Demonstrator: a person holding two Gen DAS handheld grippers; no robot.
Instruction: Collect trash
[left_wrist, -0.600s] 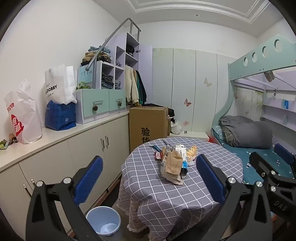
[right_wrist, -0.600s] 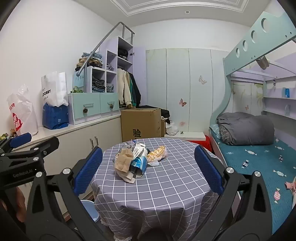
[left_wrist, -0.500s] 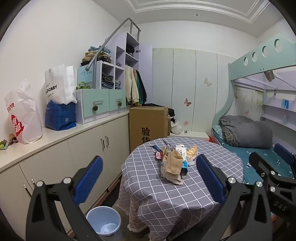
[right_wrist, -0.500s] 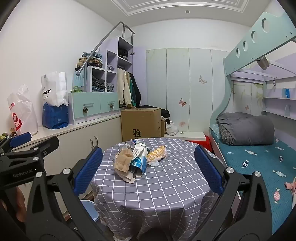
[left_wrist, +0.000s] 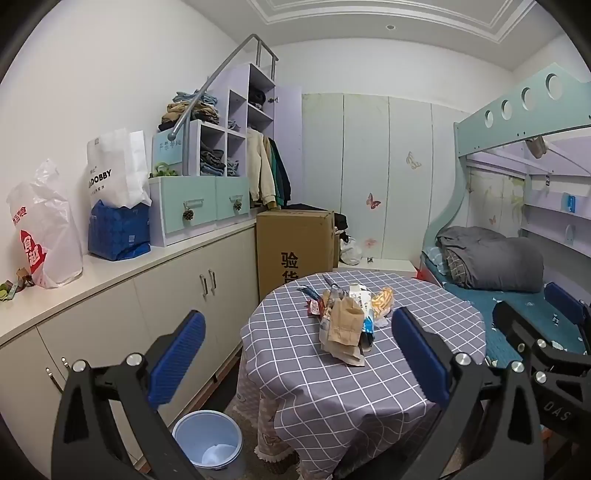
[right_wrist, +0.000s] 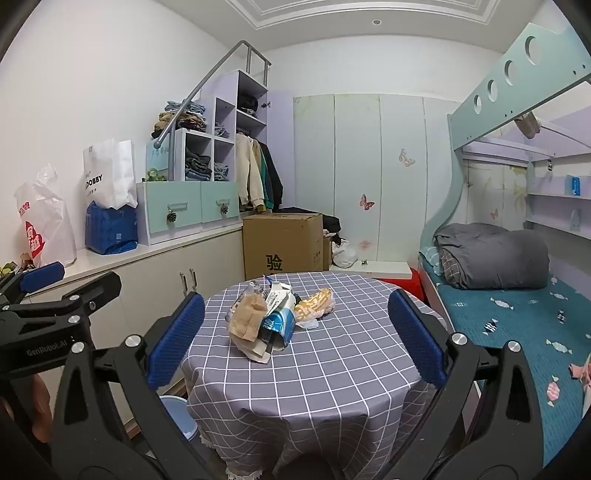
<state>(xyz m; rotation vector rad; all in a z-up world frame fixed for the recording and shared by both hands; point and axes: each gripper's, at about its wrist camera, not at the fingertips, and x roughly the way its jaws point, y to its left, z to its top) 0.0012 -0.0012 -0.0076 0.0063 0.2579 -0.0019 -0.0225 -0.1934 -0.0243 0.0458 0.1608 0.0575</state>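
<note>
A heap of trash lies in the middle of a round table with a grey checked cloth: a brown paper bag, a blue and white carton, an orange snack bag and small wrappers. A pale blue bin stands on the floor left of the table. My left gripper is open and empty, well short of the heap. My right gripper is open and empty too, also short of it.
A long white cabinet with bags on top runs along the left wall. A cardboard box stands behind the table. A bunk bed with a grey duvet fills the right side. The other gripper shows at each view's edge.
</note>
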